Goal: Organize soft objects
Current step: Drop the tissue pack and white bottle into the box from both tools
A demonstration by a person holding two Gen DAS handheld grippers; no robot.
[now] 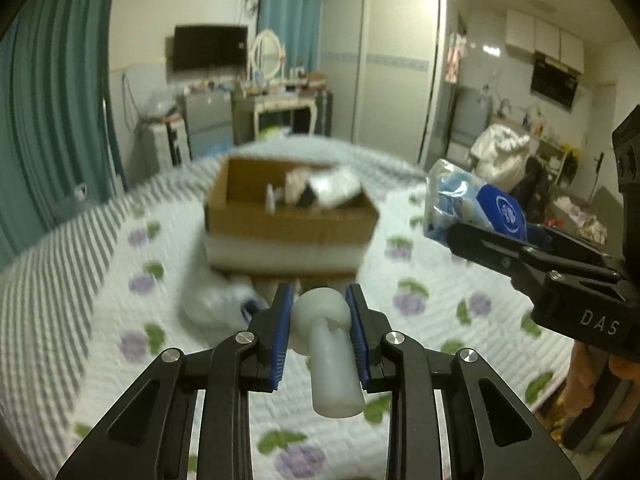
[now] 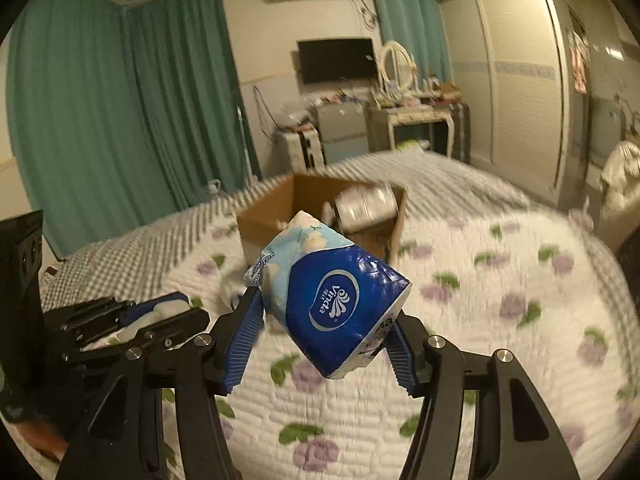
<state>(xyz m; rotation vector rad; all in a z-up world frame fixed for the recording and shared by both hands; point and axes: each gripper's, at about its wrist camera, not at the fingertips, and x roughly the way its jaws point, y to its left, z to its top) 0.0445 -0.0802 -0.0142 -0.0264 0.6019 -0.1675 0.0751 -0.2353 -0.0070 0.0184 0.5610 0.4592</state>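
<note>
My left gripper [image 1: 319, 307] is shut on a white mushroom-shaped soft toy [image 1: 326, 344], held above the bed. My right gripper [image 2: 326, 320] is shut on a blue Vinda tissue pack [image 2: 324, 292], also held above the bed; the pack shows in the left wrist view [image 1: 476, 204] at the right. An open cardboard box [image 1: 288, 216] sits on the quilt ahead of both grippers, with several soft items inside; it also shows in the right wrist view [image 2: 320, 216]. A white soft object [image 1: 216, 300] lies on the quilt in front of the box.
The bed has a white quilt [image 2: 480, 300] with purple flowers. Teal curtains [image 2: 100, 120] hang at the left. A dressing table [image 1: 280, 100], a TV [image 1: 210, 48] and a wardrobe [image 1: 384, 68] stand beyond the bed.
</note>
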